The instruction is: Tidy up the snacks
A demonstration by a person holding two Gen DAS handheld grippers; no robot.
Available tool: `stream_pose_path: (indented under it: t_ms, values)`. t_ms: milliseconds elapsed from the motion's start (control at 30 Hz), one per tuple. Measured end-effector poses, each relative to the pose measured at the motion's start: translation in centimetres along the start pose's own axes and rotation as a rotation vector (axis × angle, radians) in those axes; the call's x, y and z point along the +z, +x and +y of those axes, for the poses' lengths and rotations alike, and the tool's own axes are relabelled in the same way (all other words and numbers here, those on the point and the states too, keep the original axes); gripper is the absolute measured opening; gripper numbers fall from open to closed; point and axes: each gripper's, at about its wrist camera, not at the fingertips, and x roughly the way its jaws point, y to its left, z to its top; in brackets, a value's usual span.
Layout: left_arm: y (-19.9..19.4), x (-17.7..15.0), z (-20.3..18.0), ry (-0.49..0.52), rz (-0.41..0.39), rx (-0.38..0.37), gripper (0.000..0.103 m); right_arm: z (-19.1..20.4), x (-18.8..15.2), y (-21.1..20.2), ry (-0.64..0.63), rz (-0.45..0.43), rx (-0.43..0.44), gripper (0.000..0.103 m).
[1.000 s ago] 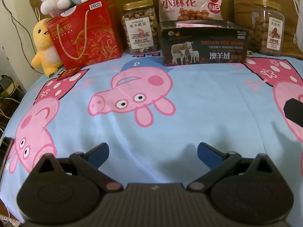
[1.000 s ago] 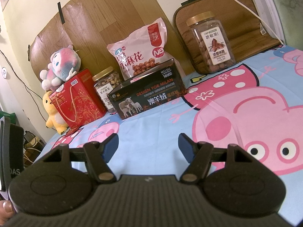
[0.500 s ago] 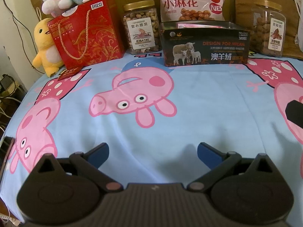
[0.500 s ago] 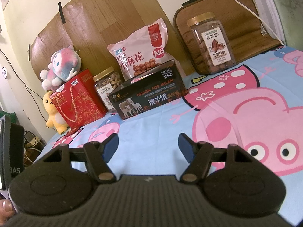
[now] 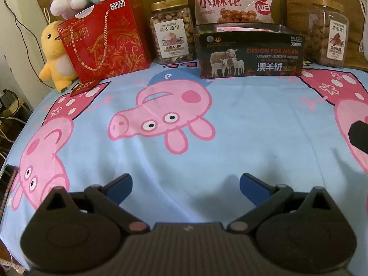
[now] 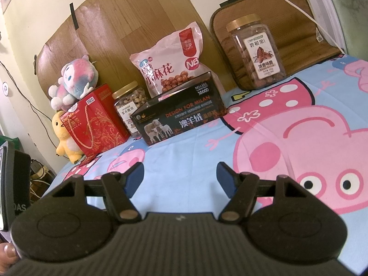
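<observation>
A blue bedsheet (image 5: 241, 124) printed with pink cartoon pigs covers the surface, backed by a wooden board (image 6: 138, 18) taped to a cream wall. Both the left gripper (image 5: 185, 185) and the right gripper (image 6: 180, 174) hover above the sheet with jaws spread wide and empty. Well ahead of them, along the back edge, stand a red gift box (image 5: 108, 39), a nut jar (image 5: 172, 31), a pink snack bag (image 5: 232, 0) and a second jar (image 5: 329, 32), all upright. The black box (image 5: 250, 55) lies with its long side across the view, in front of the bag.
</observation>
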Motion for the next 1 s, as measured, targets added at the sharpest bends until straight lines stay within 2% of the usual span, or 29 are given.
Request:
stream_pose_path:
  t_ms: [1000]
  values:
    - [-0.04, -0.05, 0.06, 0.005, -0.001, 0.006, 0.103, -0.17, 0.02, -0.06, 0.004, 0.0, 0.0, 0.072]
